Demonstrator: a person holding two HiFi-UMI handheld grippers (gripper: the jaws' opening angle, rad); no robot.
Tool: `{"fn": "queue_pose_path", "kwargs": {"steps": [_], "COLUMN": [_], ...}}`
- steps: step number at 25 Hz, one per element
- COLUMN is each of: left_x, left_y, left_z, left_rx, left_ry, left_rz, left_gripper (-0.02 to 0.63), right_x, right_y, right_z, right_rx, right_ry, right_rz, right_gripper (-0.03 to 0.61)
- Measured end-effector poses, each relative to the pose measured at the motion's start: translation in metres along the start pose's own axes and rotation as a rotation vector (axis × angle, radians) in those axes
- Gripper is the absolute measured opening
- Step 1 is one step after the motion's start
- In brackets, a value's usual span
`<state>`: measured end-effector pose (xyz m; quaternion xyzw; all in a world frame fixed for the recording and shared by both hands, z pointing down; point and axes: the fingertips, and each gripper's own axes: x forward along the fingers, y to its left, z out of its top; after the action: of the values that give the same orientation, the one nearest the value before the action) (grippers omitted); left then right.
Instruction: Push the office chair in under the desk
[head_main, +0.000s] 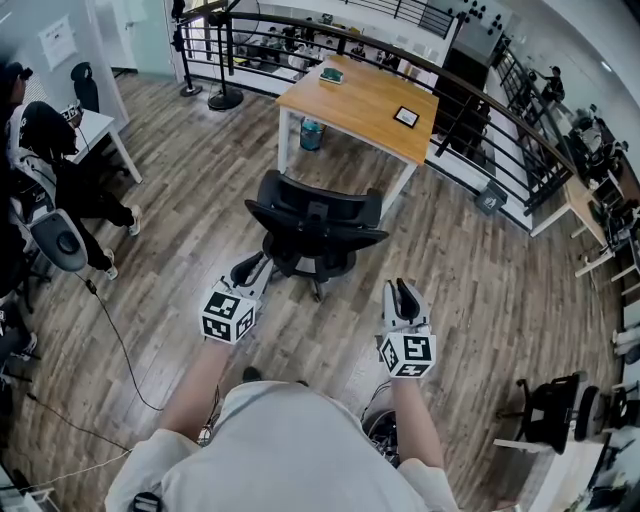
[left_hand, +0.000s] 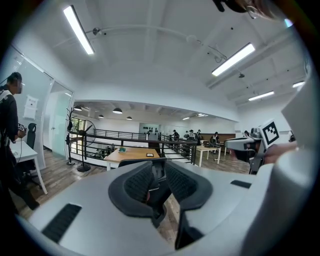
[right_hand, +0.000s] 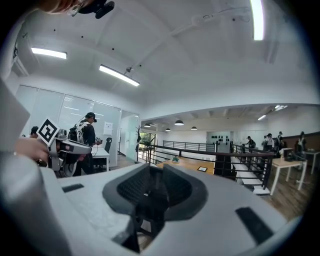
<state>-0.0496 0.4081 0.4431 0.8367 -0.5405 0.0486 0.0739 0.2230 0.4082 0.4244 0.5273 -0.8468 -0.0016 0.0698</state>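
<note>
The only container I can see is a small bluish bin (head_main: 312, 133) on the floor under the wooden counter (head_main: 360, 105); I cannot tell what is in it. On the pale wood top lie 2 flat things well apart, a greenish one (head_main: 331, 74) near the far edge and a dark framed one (head_main: 406, 116) near the right edge. My left gripper (head_main: 247, 270) has its fingers (left_hand: 137, 185) a little apart with nothing pressed between them; the dark chair back shows through the gap. Its tip is just beside the chair's left side, and I cannot tell whether it touches. My right gripper (head_main: 402, 297) also has its fingers (right_hand: 180, 187) slightly apart and empty, clear of the chair. The black office chair (head_main: 315, 222), with a curved mesh-looking back and a wheeled base, stands on the grey-brown plank floor (head_main: 200, 200) between me and the counter, back toward me, out from under the top.
</note>
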Motion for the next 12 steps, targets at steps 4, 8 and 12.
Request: {"fn": "queue_pose_path", "kwargs": {"steps": [4,8,12], "left_x": [-0.001,-0.004,-0.007], "left_y": [-0.006,-0.009,-0.014], "left_z": [-0.007,-0.012,-0.016], "left_rx": [0.004,-0.006,-0.022], "left_ry": [0.004,0.004,0.004], "left_rz": [0.008,0.031,0.053], "left_gripper": [0.125,0.166,0.172], "right_x": [-0.004,-0.008,-0.011], "right_y": [-0.005,-0.010,-0.018], "right_z": [-0.004,-0.011,-0.018], "right_rx": [-0.005,-0.012,-0.010], "right_ry": [-0.005,-0.003,0.003], "right_rz": [0.006,0.019,0.025], "right_gripper": [0.116,0.137,0.137]}}
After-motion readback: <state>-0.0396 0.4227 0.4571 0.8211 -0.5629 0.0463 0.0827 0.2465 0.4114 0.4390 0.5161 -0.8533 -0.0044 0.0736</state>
